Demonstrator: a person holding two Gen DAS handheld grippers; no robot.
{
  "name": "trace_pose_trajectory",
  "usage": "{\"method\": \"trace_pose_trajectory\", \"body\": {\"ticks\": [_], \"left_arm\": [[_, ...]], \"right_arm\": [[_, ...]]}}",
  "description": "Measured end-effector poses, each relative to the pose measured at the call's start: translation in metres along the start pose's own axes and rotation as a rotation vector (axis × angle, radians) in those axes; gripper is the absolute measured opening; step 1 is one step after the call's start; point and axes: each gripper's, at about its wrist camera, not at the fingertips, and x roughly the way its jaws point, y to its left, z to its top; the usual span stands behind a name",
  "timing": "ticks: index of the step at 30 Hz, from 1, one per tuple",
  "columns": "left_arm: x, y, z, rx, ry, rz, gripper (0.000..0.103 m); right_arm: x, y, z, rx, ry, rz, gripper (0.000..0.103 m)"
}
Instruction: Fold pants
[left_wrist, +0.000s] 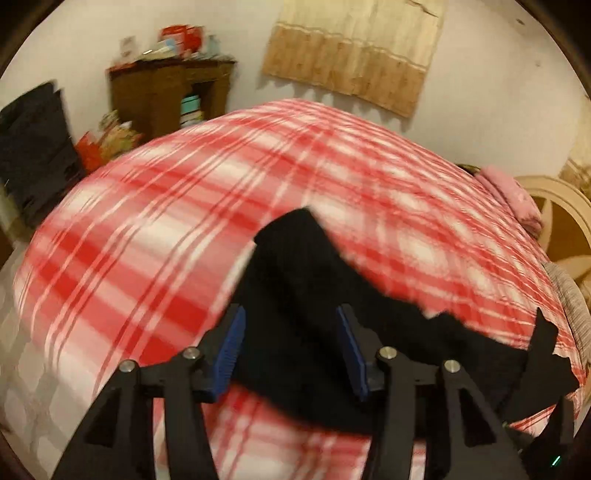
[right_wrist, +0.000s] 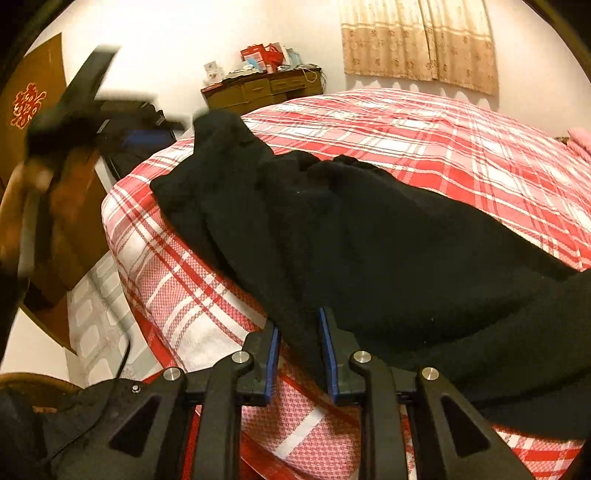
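Black pants lie bunched across the near corner of a bed with a red and white plaid cover. My right gripper is down at the bed's front edge. Its blue pads stand close together with a fold of the pants' near edge pinched between them. In the blurred left wrist view, my left gripper hovers over the pants, jaws well apart, pads clear of the cloth. From the right wrist view that left gripper is a blur at the upper left, beside the pants' raised tip, held by a hand.
A brown dresser with clutter on top stands against the far wall, under a beige curtain. A pink pillow and a cream headboard lie at the right. Dark luggage sits left of the bed. White floor tiles show below.
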Motion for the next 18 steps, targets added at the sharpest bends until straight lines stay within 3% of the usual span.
{"method": "trace_pose_trajectory", "body": {"ticks": [4, 8, 12, 13, 18], "left_arm": [[0.006, 0.022, -0.029, -0.028, 0.051, 0.013, 0.053], [0.001, 0.030, -0.026, -0.051, 0.027, 0.018, 0.053], [-0.004, 0.025, 0.000, -0.021, -0.002, -0.080, 0.064], [-0.002, 0.022, 0.010, -0.005, -0.012, -0.114, 0.070], [0.026, 0.012, 0.048, 0.131, -0.028, -0.164, 0.070]], "right_arm": [[0.001, -0.001, 0.003, 0.025, 0.013, -0.007, 0.022], [-0.006, -0.001, 0.013, 0.070, 0.025, 0.015, 0.026], [-0.031, -0.004, 0.027, 0.147, -0.082, 0.108, 0.066], [-0.037, -0.006, 0.031, 0.172, -0.113, 0.129, 0.070], [-0.046, -0.005, 0.041, 0.200, -0.151, 0.106, 0.070]]}}
